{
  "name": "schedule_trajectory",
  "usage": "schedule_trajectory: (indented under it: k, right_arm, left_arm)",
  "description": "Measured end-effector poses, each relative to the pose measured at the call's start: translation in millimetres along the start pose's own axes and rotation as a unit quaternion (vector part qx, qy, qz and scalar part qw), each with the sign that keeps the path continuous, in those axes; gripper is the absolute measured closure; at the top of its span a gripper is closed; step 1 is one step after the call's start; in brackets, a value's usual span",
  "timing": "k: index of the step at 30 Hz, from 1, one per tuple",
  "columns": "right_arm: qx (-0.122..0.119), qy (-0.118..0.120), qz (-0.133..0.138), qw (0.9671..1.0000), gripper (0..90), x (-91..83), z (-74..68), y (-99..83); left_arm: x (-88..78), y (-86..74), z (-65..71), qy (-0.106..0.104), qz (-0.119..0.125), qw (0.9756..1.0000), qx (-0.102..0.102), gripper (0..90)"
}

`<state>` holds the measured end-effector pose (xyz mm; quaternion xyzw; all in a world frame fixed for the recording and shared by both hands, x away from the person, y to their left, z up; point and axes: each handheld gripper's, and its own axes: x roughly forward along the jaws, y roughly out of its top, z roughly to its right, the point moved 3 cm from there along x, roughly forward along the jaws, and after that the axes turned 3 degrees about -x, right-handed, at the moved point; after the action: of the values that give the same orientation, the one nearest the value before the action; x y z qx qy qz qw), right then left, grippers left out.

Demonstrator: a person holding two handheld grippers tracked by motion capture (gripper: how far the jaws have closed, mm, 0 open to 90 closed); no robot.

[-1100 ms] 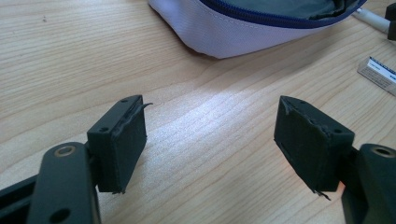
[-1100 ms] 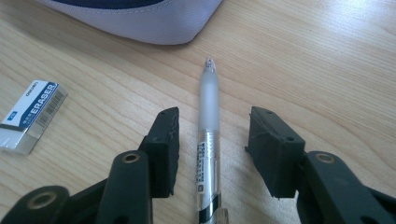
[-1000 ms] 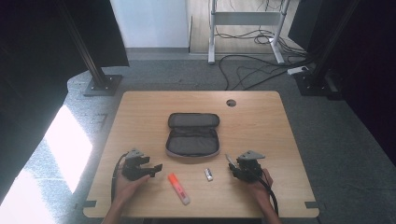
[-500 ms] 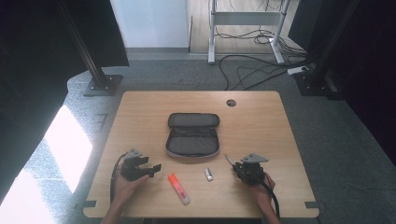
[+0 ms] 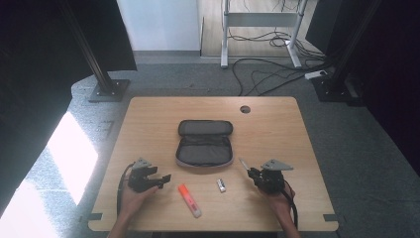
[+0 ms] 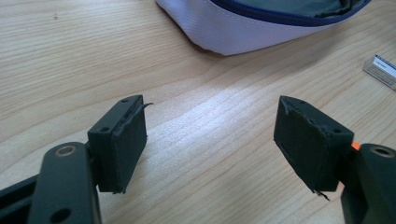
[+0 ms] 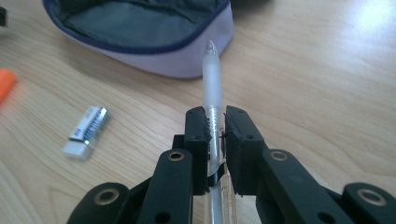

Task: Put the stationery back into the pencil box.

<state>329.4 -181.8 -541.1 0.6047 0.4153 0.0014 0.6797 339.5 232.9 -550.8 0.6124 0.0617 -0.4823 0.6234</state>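
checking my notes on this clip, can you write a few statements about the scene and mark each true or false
1. The right gripper is shut on the pen. True.
2. The left gripper holds the highlighter. False: its jaws stand open and empty.
3. The pencil case lies open on the table. True.
4. The eraser is inside the pencil case. False: it lies on the table.

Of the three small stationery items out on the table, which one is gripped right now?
The clear plastic pen with the frosted cap, clamped by the right gripper. The orange highlighter and the small white eraser lie loose on the wooden table.
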Motion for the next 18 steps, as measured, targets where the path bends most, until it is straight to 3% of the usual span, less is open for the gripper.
schedule_trajectory:
  k: [8, 18]
  right_arm:
    - [-0.007, 0.010, 0.021, 0.9997, 78.9, -5.5, -0.9, 13.0]
    - [-0.008, 0.020, 0.044, 0.9988, 78.9, 0.3, -1.1, 39.0]
  left_arm:
    - [-0.9, 0.1, -2.3, 0.001, 0.000, 1.0000, -0.006, 26.2]
    - [-0.5, 0.0, -0.9, -0.003, -0.003, 1.0000, -0.003, 26.3]
